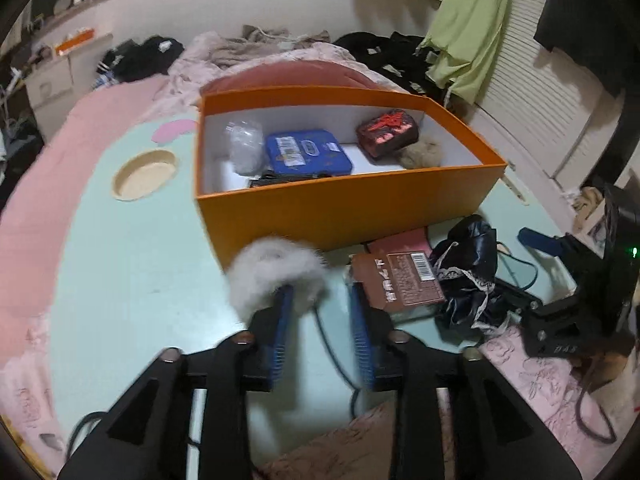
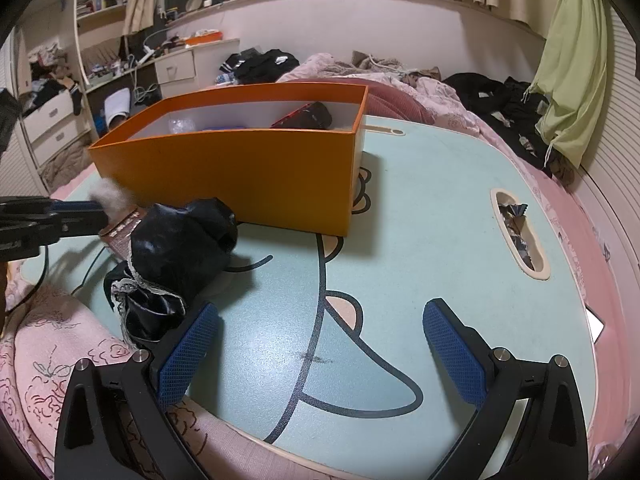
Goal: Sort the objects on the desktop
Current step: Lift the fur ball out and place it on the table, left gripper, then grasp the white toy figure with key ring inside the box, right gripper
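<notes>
An orange box (image 1: 344, 208) stands on the light-green lap table (image 1: 132, 264); it holds a blue tin (image 1: 306, 156), a clear plastic bag (image 1: 244, 144), a red-black packet (image 1: 386, 132) and a beige fluff ball (image 1: 422, 152). My left gripper (image 1: 320, 300) is open; a white fluffy ball (image 1: 276, 272) clings to its left finger just in front of the box. A brown packet (image 1: 404, 280) and a black lace cloth (image 1: 468, 276) lie to its right. My right gripper (image 2: 320, 336) is open and empty above the table, with the black cloth (image 2: 180, 248) to its left and the box (image 2: 240, 172) ahead.
A round cup recess (image 1: 146, 174) lies left of the box. A slot (image 2: 520, 232) in the table at the right holds foil wrappers. Pink bedding (image 2: 52, 352) surrounds the table. Black cables (image 1: 332, 352) run under my left gripper. Clothes lie on the bed behind.
</notes>
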A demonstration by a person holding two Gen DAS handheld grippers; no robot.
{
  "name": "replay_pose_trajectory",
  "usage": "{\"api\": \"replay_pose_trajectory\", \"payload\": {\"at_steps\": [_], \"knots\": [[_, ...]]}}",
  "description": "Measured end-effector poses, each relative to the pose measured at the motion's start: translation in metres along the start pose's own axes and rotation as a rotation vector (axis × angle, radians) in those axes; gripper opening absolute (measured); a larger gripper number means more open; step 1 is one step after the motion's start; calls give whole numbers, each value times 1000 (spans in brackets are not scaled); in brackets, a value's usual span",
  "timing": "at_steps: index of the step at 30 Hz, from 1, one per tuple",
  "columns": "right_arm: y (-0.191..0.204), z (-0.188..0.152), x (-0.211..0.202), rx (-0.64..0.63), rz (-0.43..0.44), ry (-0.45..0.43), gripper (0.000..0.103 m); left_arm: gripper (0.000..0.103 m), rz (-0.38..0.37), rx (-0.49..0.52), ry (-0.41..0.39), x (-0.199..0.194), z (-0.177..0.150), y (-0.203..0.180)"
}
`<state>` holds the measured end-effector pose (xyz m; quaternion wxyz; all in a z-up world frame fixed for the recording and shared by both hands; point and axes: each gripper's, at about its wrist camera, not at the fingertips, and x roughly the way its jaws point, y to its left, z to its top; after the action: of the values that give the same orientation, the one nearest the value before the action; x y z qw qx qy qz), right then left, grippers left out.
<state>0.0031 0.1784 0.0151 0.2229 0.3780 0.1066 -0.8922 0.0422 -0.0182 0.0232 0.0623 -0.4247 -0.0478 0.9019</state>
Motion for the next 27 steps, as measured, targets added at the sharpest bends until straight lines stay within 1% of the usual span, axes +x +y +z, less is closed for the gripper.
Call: {"api": "replay_pose_trajectory", "payload": {"at_steps": [1,2,3,5,7,9,10,12,14,16,17,18,19,21,23,25,27], "knots": [[0,0,0,0,0,0,102,56,14,5,-7,-4,-1,0],[0,0,0,0,0,0,102,70,27,16,-22,-12,-8,2],[0,0,0,0,0,0,102,81,32,26,-28,-14,-12,3],[0,0,0,0,0,0,102,82,36,42,-28,-15,-23,6],[0,1,1,-1,-2,3,102,84,42,43,-8,0,-29,6],[0,2,1,-3,-5,8,102,96,135,58,-54,8,-34,3],[-1,4,1,0,0,17,102,97,122,38,-64,9,-35,4],[-3,9,-3,24,17,10,101,97,118,40,-63,8,-34,5],[-4,25,-19,65,72,-43,100,100,123,34,-66,8,-35,6],[3,42,-32,73,111,-89,100,101,125,30,-67,8,-35,7],[11,62,-37,59,150,-96,100,101,127,28,-68,7,-35,8],[16,73,-38,49,178,-83,99,102,129,26,-69,7,-36,8],[27,94,-33,39,237,-41,93,102,129,26,-70,8,-36,8],[41,123,-18,39,303,44,86,102,129,26,-70,12,-35,7],[58,151,11,39,355,173,84,102,128,25,-73,12,-35,7],[71,164,45,48,360,297,84,102,127,25,-74,12,-33,8],[78,172,79,95,368,424,84,102,127,24,-76,13,-33,7]]}}
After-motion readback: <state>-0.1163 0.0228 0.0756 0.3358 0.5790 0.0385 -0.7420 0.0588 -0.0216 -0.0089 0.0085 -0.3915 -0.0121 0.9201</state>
